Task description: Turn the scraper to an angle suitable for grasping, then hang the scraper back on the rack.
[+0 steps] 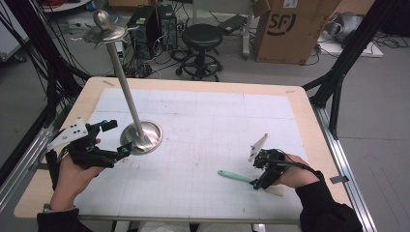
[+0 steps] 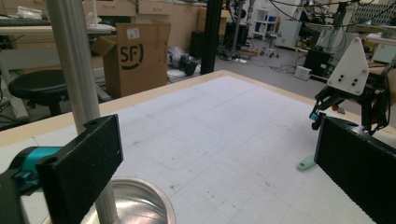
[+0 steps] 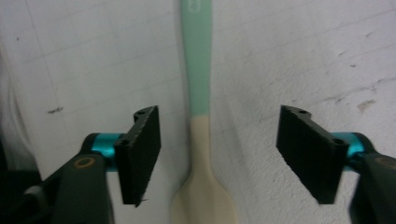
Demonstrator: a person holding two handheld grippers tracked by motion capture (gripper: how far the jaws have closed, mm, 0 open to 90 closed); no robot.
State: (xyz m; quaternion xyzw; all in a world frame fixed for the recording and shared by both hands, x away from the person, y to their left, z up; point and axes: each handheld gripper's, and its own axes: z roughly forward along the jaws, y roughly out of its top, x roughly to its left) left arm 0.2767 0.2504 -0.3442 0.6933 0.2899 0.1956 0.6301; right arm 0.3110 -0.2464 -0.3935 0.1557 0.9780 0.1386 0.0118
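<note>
Green-handled spatula (image 3: 198,70) flat on the desk (image 1: 203,125) near its right front, right gripper (image 3: 217,154) released astride its neck, left gripper (image 1: 113,137) released beside a metal stand (image 1: 140,135), "SF" cardboard box (image 1: 290,26) and black stool (image 1: 202,36) behind.

"SF" read out in big dark letters inside a ring on the side of the brown cardboard box (image 1: 290,29), standing on the floor well beyond the worktop from both grippers. The same "SF" mark showed on that box (image 2: 135,58) in the left gripper view, under a small white label too blurred to read. Nothing else was legible.
</note>
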